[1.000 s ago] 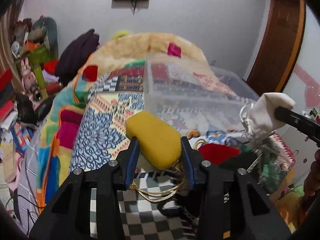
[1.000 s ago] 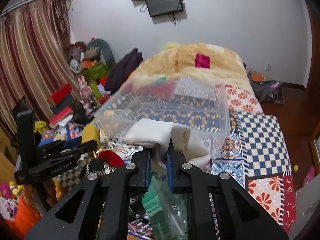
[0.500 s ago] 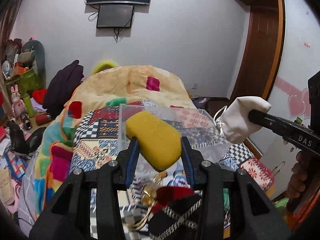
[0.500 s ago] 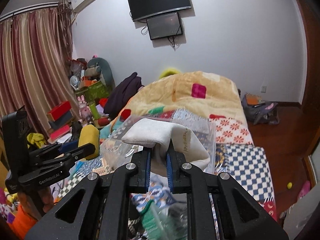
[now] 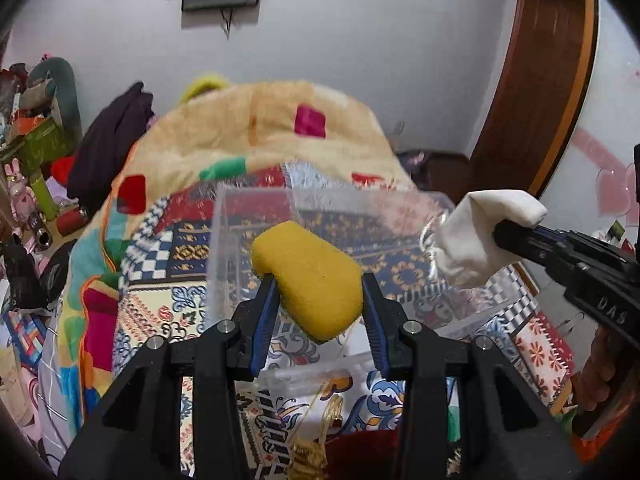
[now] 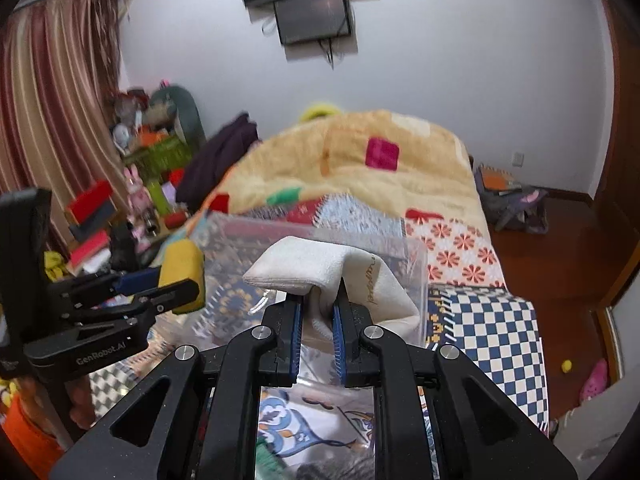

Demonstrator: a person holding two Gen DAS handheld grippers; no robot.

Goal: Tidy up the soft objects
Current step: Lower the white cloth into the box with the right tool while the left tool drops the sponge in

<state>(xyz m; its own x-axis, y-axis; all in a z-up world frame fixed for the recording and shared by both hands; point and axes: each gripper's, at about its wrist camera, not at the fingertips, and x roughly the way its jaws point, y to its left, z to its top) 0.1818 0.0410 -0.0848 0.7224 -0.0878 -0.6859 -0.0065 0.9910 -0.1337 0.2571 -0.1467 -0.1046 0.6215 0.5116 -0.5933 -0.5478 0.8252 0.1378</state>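
My left gripper is shut on a yellow sponge and holds it above the near edge of a clear plastic bin that stands on the patterned bed. My right gripper is shut on a white cloth pouch and holds it over the same bin. The pouch and the right gripper show at the right of the left wrist view. The left gripper with the sponge shows at the left of the right wrist view.
A colourful patchwork quilt and a fluffy tan blanket cover the bed. A gold chain and red cloth lie below the left gripper. Cluttered toys and boxes stand at the left, and a wooden door at the right.
Both grippers have tilted down and moved closer to the clear bin, each still holding its object. The sponge and the pouch now sit over the bin's near edge.
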